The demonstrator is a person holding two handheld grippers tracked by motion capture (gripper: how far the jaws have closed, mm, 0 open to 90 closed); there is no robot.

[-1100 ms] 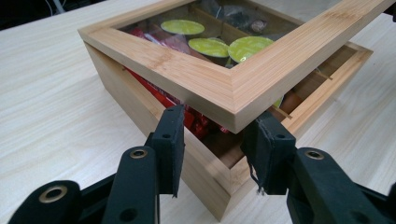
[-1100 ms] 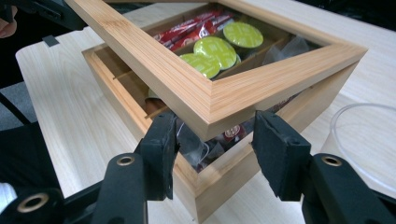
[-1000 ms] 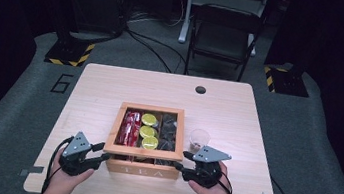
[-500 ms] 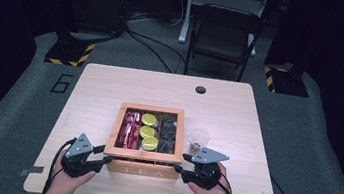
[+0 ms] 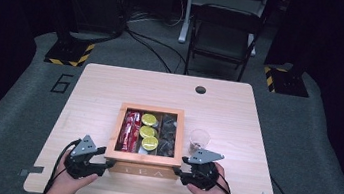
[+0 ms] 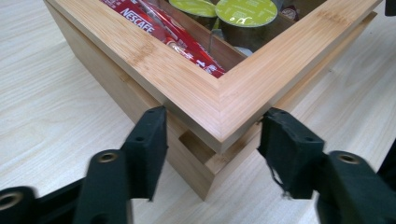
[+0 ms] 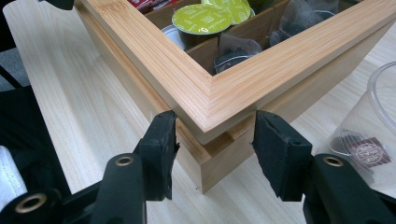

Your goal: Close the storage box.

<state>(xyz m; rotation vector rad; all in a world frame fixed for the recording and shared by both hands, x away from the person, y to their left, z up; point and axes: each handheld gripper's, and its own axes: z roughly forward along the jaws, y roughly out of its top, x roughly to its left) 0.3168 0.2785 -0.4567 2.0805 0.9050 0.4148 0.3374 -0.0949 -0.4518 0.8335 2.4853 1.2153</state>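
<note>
A wooden tea box stands at the front middle of the table, with red sachets, green-topped pods and dark tea bags in its compartments. My left gripper is at the box's front left corner. In the left gripper view the left gripper has just been opening, and the box corner sits between its parted pads. My right gripper is at the front right corner. In the right gripper view the right gripper straddles that corner, its pads close beside the wood.
A clear plastic cup with a small dark item in it stands just right of the box, near my right gripper. A cable hole is at the table's far edge. A chair stands behind the table.
My left gripper's jaws have spread apart at the box's front left corner. Both hands have stayed where they were.
</note>
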